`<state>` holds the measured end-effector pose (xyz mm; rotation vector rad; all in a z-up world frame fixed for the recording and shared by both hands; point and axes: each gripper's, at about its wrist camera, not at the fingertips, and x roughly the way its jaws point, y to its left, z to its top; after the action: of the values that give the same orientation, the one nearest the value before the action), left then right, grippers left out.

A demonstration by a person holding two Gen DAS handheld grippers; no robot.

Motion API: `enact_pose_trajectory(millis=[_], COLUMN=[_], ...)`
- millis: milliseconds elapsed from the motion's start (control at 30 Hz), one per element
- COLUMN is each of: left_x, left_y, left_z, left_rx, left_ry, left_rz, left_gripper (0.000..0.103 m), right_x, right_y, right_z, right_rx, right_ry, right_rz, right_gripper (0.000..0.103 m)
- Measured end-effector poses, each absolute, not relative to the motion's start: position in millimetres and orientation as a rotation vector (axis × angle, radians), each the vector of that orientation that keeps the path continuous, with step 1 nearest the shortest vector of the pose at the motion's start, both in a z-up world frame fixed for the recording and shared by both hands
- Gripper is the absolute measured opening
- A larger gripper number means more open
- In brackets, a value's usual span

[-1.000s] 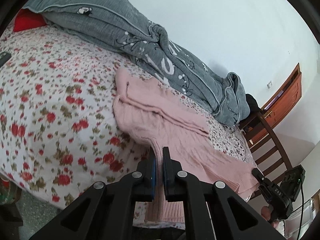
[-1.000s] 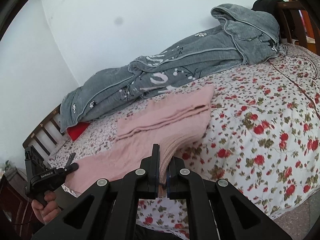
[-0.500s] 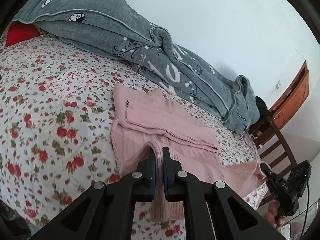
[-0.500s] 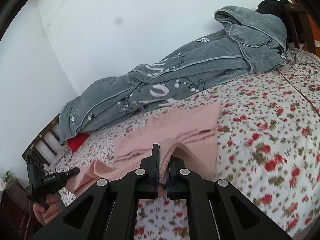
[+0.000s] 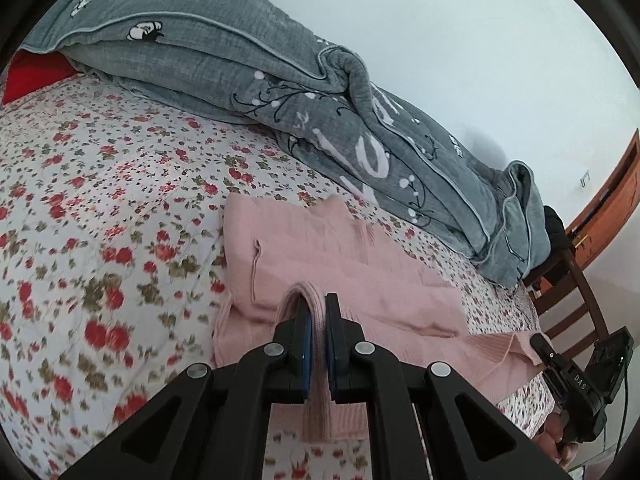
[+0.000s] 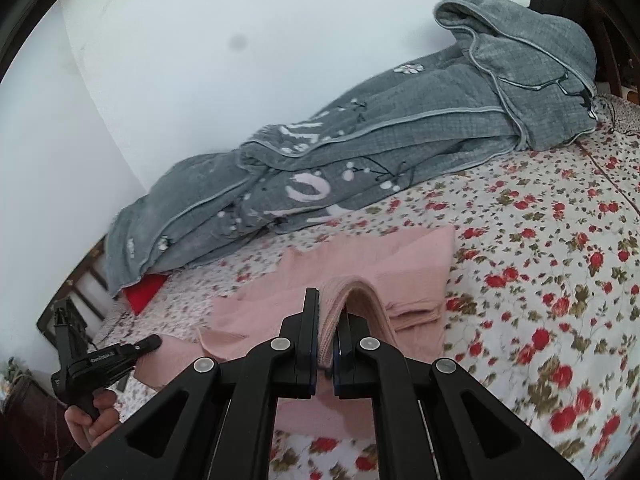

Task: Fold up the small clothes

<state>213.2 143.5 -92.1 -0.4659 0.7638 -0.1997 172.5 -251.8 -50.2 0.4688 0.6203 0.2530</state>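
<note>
A pink knit garment lies on the floral bedsheet, its sleeves folded across the body. It also shows in the right wrist view. My left gripper is shut on the garment's ribbed bottom hem and holds it lifted over the body. My right gripper is shut on the other corner of the same hem, also lifted. Each gripper shows in the other's view: the right one and the left one, both at the hem.
A rumpled grey quilt lies along the wall behind the garment. A red pillow peeks out under it. A wooden chair stands by the bed's far end. The floral sheet spreads wide on both sides.
Both grippers have carried the hem up from the bed's near edge and forward over the garment's body, doubling the lower part over. The views have closed in on the folded sleeves.
</note>
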Motion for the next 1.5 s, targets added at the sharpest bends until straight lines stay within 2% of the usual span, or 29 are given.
enact_pose_trajectory(millis=[833,900,1000,1033,1100,1167,1200,1500], left_x=[365,376,381,379,371,362,360,390], left_y=[139,138,136,135,138,144,147,120], left_z=[-140,-140,-137,-134,-126,-121,-121,-144], left_rx=[-0.509,-0.512,-0.490,-0.465,-0.416,-0.432,-0.450,-0.315], left_ry=[0.897,0.924,0.938,0.924,0.876,0.834,0.821,0.923], left_rz=[-0.148,-0.158,-0.164,-0.158,-0.156,-0.189,-0.207,-0.148], left_gripper=[0.007,0.008,0.020,0.029,0.039,0.053,0.056,0.055], right_x=[329,345,361,361,357,351,349,372], right_y=[-247,-246,-252,-256,-264,-272,-275,-253], right_z=[-92,-99,-107,-107,-105,-102,-101,-130], right_rx=[0.462,0.467,0.516,0.542,0.569,0.556,0.543,0.376], right_ry=[0.766,0.790,0.821,0.815,0.790,0.755,0.746,0.867], right_rz=[0.185,0.174,0.184,0.193,0.203,0.185,0.177,0.170], right_gripper=[0.006,0.011,0.015,0.016,0.035,0.044,0.044,0.044])
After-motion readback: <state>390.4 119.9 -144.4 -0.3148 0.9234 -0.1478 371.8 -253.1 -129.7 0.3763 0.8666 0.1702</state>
